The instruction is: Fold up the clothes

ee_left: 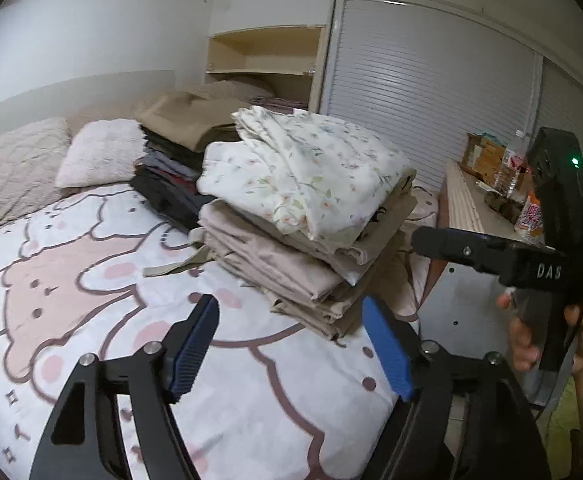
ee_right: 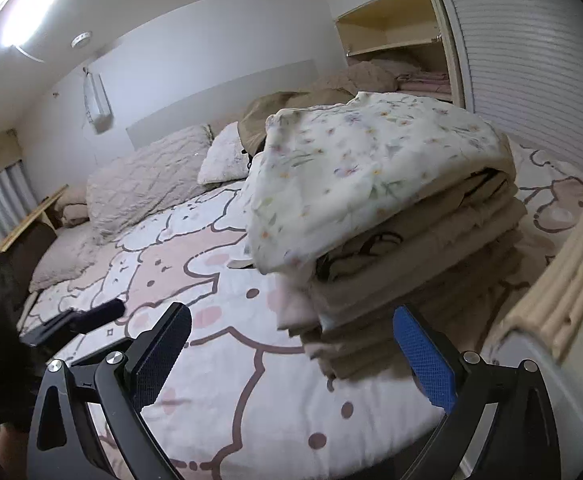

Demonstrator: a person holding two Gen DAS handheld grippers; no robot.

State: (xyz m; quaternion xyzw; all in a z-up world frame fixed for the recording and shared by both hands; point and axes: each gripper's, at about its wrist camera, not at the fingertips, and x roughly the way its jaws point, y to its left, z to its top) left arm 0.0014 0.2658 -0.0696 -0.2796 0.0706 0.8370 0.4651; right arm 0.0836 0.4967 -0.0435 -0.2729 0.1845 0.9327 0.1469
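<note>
A stack of folded beige and pink clothes point(ee_left: 291, 268) sits on the bed, topped by a folded white floral garment point(ee_left: 311, 168). The stack point(ee_right: 403, 280) and floral garment point(ee_right: 363, 168) also show in the right wrist view. My left gripper point(ee_left: 291, 320) is open and empty, just in front of the stack's lower edge. My right gripper point(ee_right: 291, 332) is open and empty, close to the stack's front corner. The right gripper's body point(ee_left: 531, 264) shows at the right of the left wrist view, held by a hand.
The bed has a white and pink cartoon cover point(ee_left: 91, 280). A second pile of dark and tan clothes point(ee_left: 175, 160) lies behind the stack. Pillows point(ee_left: 99, 152) lie at the head. A low headboard ledge point(ee_left: 471, 204) with clutter stands right. An open closet shelf point(ee_left: 263, 60) is behind.
</note>
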